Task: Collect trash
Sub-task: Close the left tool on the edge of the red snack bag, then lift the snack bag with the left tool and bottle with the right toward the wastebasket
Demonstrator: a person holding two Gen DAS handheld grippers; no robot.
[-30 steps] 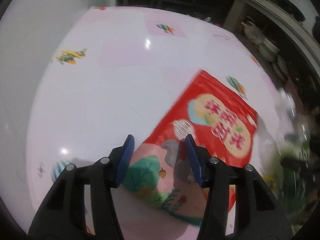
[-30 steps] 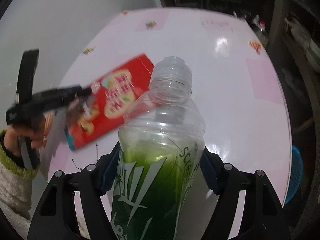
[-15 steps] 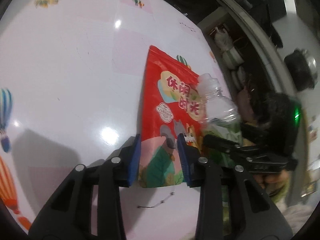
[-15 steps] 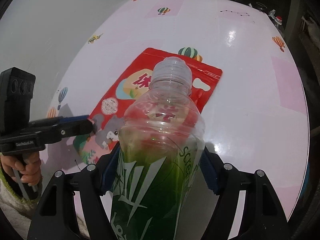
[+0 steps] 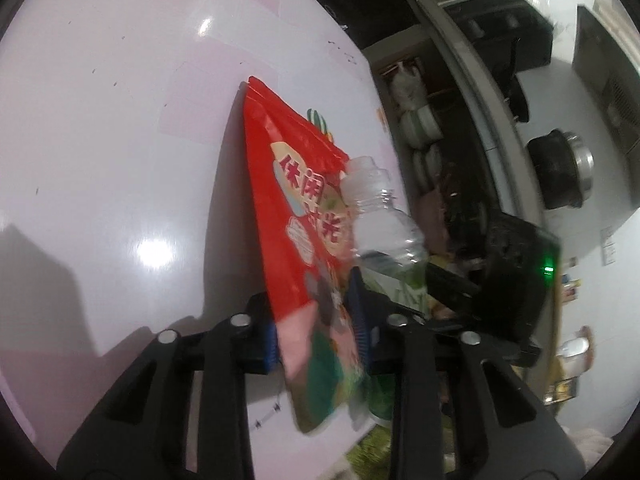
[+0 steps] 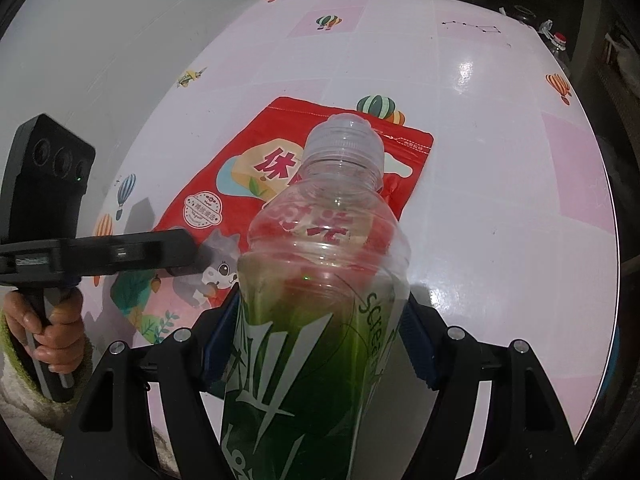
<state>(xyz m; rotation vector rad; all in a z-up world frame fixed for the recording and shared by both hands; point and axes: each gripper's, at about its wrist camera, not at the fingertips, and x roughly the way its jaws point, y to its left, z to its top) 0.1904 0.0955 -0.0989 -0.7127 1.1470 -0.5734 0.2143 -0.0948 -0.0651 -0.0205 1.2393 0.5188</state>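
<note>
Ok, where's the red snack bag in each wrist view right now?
Left wrist: red snack bag runs from centre down between the left gripper fingers.
Right wrist: bag lies centre-left on the table, partly behind the bottle.
Shared landmark: the green-striped balloon print by the bag's far corner.

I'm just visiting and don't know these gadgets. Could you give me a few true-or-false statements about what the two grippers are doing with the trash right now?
1. The right gripper holds a plastic bottle. True.
2. The bottle is full to the cap. False: green liquid fills only its lower part; the top is clear.
3. The left gripper is shut on a red snack bag. True.
4. The bag is blue. False: it is red with a cartoon print.
5. The table is bare wood. False: it is pink and white with balloon pictures.
</note>
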